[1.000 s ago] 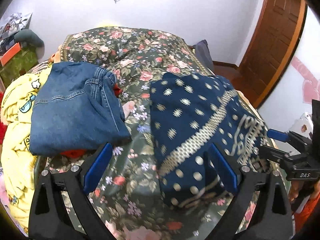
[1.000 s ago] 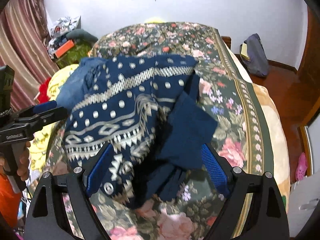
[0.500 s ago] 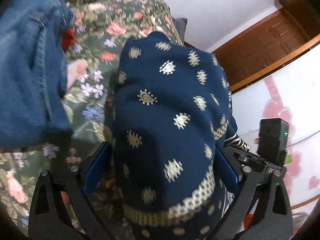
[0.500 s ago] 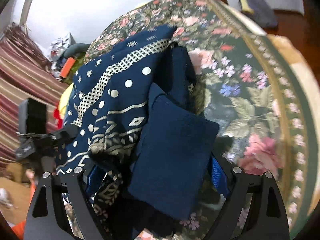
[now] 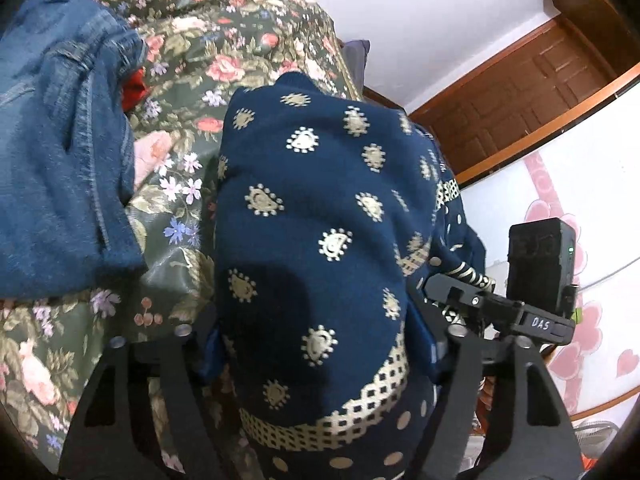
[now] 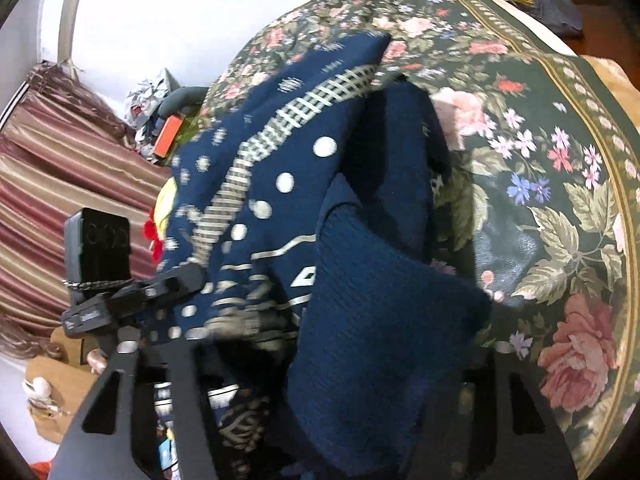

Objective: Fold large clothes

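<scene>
A navy sweater (image 5: pixel 320 220) with cream patterns lies folded on the floral bedspread (image 5: pixel 224 32). My left gripper (image 5: pixel 318 348) has its fingers around the sweater's near edge, and the knit fills the gap between them; the pads are mostly hidden by cloth. The right gripper shows at the right of this view (image 5: pixel 500 308). In the right wrist view the sweater (image 6: pixel 280 200) bulges up close, a plain navy sleeve (image 6: pixel 380 320) in front. My right gripper (image 6: pixel 320 380) straddles the sweater's edge, its fingertips buried in cloth. The left gripper shows at the left (image 6: pixel 132 292).
Folded blue jeans (image 5: pixel 60 140) lie left of the sweater with something red (image 5: pixel 134 88) under them. A wooden door (image 5: pixel 520 92) stands at the right. Striped curtains (image 6: pixel 52 184) and clutter are at the left. The bed's edge (image 6: pixel 592 92) runs along the right.
Both grippers have moved in low onto the sweater's near edge and closed in on it. The sweater now bulges up between the fingers, which were wide open and clear before.
</scene>
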